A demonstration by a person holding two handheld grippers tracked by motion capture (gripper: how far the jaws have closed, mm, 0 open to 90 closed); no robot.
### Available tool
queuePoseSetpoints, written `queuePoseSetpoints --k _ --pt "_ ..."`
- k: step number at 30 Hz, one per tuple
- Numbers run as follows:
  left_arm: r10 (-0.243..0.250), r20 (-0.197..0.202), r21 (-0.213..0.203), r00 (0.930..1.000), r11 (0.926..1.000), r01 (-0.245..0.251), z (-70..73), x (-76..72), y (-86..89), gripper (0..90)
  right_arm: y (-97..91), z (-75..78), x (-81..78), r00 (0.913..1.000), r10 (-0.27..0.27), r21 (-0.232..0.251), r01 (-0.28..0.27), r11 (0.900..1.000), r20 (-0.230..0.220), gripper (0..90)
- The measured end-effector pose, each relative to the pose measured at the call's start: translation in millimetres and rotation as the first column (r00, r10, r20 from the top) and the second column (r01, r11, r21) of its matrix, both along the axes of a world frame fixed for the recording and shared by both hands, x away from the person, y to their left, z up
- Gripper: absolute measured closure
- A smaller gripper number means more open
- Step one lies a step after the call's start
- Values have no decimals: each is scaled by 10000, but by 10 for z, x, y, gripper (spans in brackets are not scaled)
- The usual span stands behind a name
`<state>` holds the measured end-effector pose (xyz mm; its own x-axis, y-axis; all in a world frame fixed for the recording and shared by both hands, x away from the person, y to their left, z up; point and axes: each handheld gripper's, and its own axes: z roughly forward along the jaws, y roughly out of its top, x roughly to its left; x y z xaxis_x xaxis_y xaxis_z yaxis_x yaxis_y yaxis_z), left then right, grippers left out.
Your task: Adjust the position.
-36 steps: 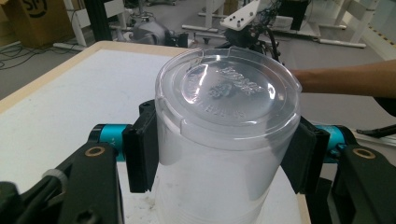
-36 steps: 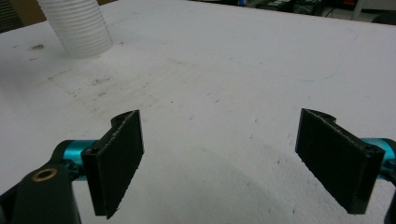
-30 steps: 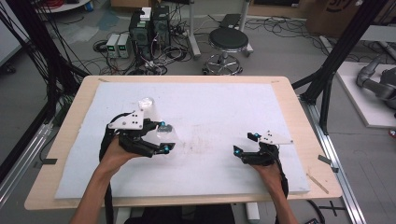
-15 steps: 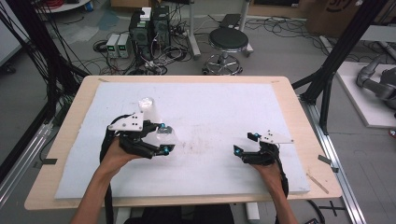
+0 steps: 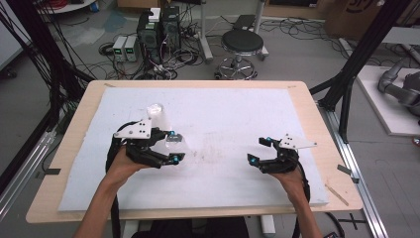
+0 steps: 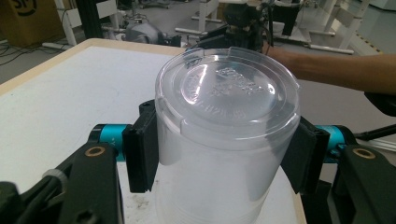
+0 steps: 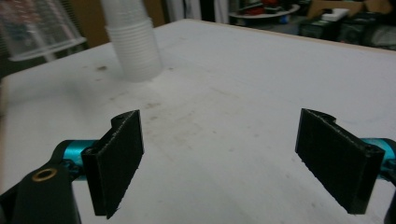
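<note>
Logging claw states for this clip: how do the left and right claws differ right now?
The left claw is closed on a clear plastic cup, one pad on each side of it; the right claw is open and holds nothing. The left sits near the stack of cups; the right sits apart from it. Both have black pads.

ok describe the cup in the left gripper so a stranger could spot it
On the white table mat, look to its left half, where the left gripper is. Between its jaws sits a clear plastic cup, base facing the camera; the stack of cups behind it stands untouched.
</note>
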<state>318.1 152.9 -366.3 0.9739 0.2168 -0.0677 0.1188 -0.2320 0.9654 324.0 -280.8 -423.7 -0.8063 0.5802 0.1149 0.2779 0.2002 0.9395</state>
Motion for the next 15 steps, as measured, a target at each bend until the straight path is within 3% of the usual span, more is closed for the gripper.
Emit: queuePoseSetpoints --k 1,7,15 --pt "-15 10 19 10000 10000 15 2 1 5 380 0 0 0 10000 0 0 0 10000 0 149" --pt "-101 -36 -63 9999 9999 101 6 2 11 380 48 228 -46 9875 1555 325 -1563 9872 250 149" --pt "-230 -33 -87 9997 9997 229 19 -17 -29 380 177 392 -64 9655 2588 328 -2597 9651 282 149"
